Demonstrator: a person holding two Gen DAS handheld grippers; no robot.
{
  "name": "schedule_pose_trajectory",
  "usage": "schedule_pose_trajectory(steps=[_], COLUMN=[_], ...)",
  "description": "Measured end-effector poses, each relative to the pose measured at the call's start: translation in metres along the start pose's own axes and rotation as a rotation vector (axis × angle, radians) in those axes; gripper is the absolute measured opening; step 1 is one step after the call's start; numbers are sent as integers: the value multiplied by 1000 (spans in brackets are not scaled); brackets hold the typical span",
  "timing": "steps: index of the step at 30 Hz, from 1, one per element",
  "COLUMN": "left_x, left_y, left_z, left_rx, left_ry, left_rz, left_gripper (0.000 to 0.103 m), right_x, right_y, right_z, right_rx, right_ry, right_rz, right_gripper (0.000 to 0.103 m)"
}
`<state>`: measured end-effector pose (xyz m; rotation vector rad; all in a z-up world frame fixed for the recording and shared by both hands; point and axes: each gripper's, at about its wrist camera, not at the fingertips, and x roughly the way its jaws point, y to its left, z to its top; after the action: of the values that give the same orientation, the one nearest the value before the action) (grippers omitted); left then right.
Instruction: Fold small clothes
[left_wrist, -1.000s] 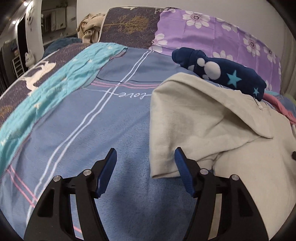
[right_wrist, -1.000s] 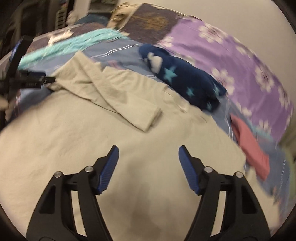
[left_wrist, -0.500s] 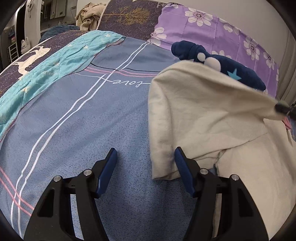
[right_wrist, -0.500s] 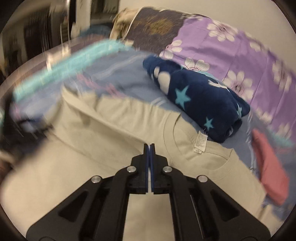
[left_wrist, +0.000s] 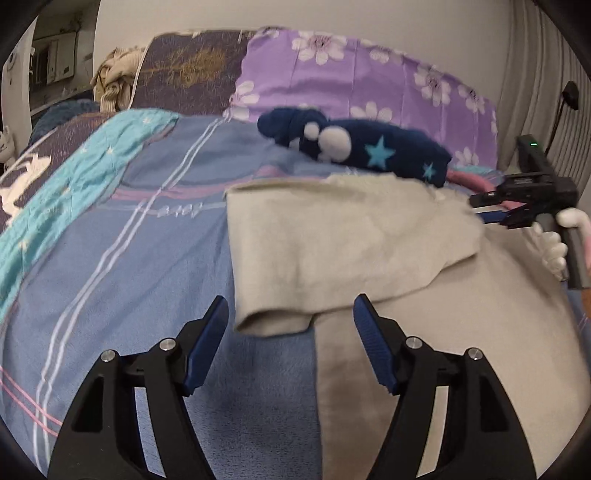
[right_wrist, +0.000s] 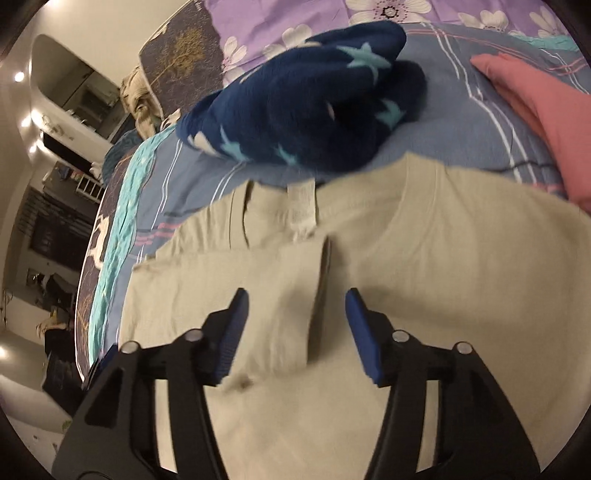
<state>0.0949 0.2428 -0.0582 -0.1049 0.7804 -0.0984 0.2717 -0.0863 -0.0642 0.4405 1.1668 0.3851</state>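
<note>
Beige T-shirt (left_wrist: 332, 251) lay flat on the blue striped bedspread (left_wrist: 129, 258), collar toward the purple flowered pillow (left_wrist: 351, 74). Left gripper (left_wrist: 290, 325) hovered over the shirt's near left edge, jaws opening, nothing pinched; the folded-over sleeve's cuff sat just ahead of the pads. Right gripper (right_wrist: 295, 325) hung above the folded sleeve below the collar and neck label (right_wrist: 303, 210), jaws opening, cloth beneath them but not clamped. Sleeve was folded inward across the chest. Navy star-print garment (right_wrist: 306, 107) touched the collar; pink garment (right_wrist: 546, 122) lay beside it.

Both wrist views close, downward, sharing beige shirt (left_wrist: 332, 240).
</note>
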Motion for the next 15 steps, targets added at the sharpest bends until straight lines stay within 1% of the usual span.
schedule_pose_trajectory(steps=[3, 5, 6, 7, 8, 9, 12, 13, 15], left_x=[18, 22, 23, 23, 23, 23, 20, 20, 20], left_y=[0, -2, -4, -7, -9, -10, -6, -5, -5], left_z=[-4, -2, -2, -2, -2, -2, -2, -2, -2], left_rx=[-4, 14, 27, 41, 52, 60, 49, 43, 49], left_ry=[71, 84, 84, 85, 83, 79, 70, 70, 71], left_rz=[42, 68, 85, 105, 118, 127, 119, 114, 120], left_gripper=[70, 71, 72, 72, 72, 72, 72, 72, 72], right_x=[3, 13, 14, 17, 19, 19, -15, -38, -74], right_y=[7, 19, 25, 35, 41, 47, 66, 71, 72], right_z=[-16, -20, -21, -23, -23, -22, -22, -22, -22], right_rx=[-83, -131, -145, -173, -190, -197, -208, -204, -196], right_ry=[-4, 8, 7, 1, -3, 6, -82, -130, -196], right_rz=[10, 20, 25, 10, -11, -10, 41, 60, 65], right_gripper=[69, 69, 62, 36, 15, 9, 9, 9, 9])
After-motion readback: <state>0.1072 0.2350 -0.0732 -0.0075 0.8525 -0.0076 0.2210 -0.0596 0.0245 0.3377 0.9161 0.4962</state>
